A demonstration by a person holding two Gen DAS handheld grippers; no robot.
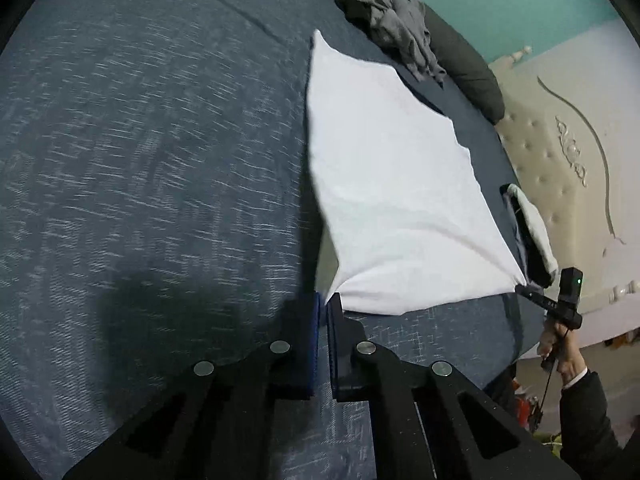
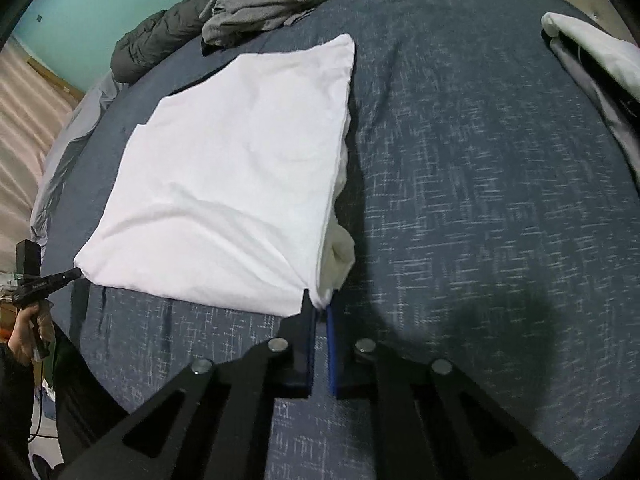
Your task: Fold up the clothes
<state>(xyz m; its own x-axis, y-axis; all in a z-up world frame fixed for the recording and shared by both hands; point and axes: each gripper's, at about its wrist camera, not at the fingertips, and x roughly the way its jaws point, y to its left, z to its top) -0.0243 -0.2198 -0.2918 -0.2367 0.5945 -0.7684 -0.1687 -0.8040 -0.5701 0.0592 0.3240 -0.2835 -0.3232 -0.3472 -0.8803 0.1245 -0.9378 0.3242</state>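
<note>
— Left gripper (image 1: 323, 300) clamped on near corner of white shirt (image 1: 392, 200); right gripper (image 2: 320, 307) clamped on other near corner, shirt spread flat on bed (image 1: 140, 160).

— Hidden? Pinched cloth between pads; folded pile (image 2: 592, 60) cut off.

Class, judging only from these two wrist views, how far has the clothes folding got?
Done: the white garment lies partly folded into a rough rectangle on the blue bedspread.
In hand: the left gripper and right gripper each pinch one near corner of it.
Left: finishing that fold, then the crumpled grey garment at the far edge, still unfolded.
</note>
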